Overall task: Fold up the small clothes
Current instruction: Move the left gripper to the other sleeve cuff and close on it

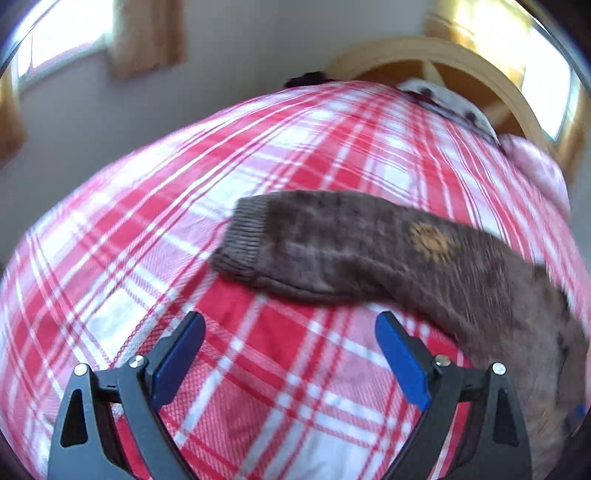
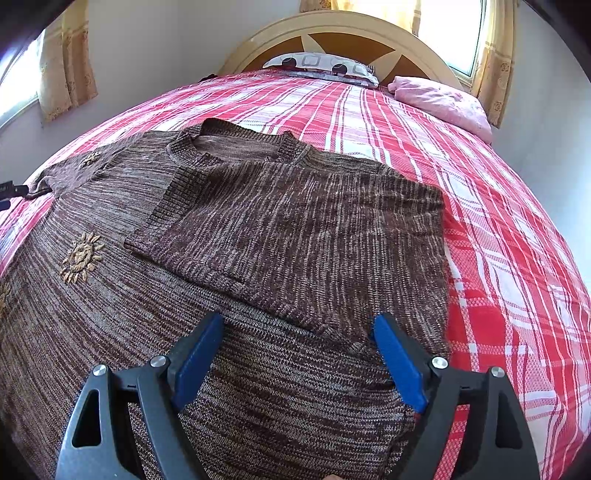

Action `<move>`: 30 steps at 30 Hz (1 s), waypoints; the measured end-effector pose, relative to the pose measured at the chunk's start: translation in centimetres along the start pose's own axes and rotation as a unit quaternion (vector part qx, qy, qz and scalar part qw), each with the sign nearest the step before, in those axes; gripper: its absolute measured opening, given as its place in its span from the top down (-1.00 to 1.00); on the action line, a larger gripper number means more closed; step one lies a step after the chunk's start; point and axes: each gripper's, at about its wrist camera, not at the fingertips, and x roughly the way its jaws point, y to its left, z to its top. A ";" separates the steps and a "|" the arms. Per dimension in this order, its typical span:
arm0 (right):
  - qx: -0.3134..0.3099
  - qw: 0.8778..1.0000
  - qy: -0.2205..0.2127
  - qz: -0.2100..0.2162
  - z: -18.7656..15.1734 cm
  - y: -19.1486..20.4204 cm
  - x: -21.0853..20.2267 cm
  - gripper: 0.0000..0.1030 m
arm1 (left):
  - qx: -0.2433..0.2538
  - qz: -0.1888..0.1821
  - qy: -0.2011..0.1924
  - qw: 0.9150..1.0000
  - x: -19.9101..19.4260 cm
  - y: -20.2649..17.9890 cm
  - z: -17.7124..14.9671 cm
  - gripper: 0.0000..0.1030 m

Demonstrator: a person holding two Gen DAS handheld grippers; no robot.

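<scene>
A brown knit sweater (image 2: 258,229) with embroidered tan suns lies flat on the bed, its right side folded over the body. My right gripper (image 2: 299,332) hovers open just above the folded panel's near edge, nothing between its blue pads. In the left wrist view the sweater's left sleeve (image 1: 332,243) stretches across the bedspread, ribbed cuff (image 1: 240,240) pointing left. My left gripper (image 1: 290,326) stands open over bare bedspread, just short of the sleeve, holding nothing. The picture there is blurred by motion.
A red and white plaid bedspread (image 2: 498,258) covers the bed. At the head are a patterned pillow (image 2: 321,66), a pink pillow (image 2: 443,101) and a curved wooden headboard (image 2: 343,26). Curtained windows flank the bed. Bare bedspread lies right of the sweater.
</scene>
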 end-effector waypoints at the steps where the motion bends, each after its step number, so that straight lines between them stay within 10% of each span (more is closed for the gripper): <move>1: 0.000 1.000 0.000 0.000 0.0 0.0 0.0 -0.64 | -0.013 -0.002 0.001 1.000 0.4 0.3 0.2 -0.83; 18: -0.004 1.000 -0.004 -0.007 -0.1 0.2 -0.1 -0.65 | -0.086 -0.022 -0.016 0.996 4.2 1.5 3.2 -0.42; 21: -0.004 1.000 -0.004 -0.007 -0.1 0.2 -0.1 -0.65 | -0.091 -0.017 -0.022 0.996 4.5 1.6 3.5 -0.09; 23: -0.004 1.000 -0.004 -0.007 -0.1 0.2 -0.1 -0.65 | -0.089 -0.025 -0.021 0.995 4.6 1.7 3.7 0.85; 30: -0.003 1.000 -0.004 -0.007 -0.1 0.2 -0.1 -0.65 | -0.092 -0.056 -0.025 0.994 3.9 2.0 4.0 0.83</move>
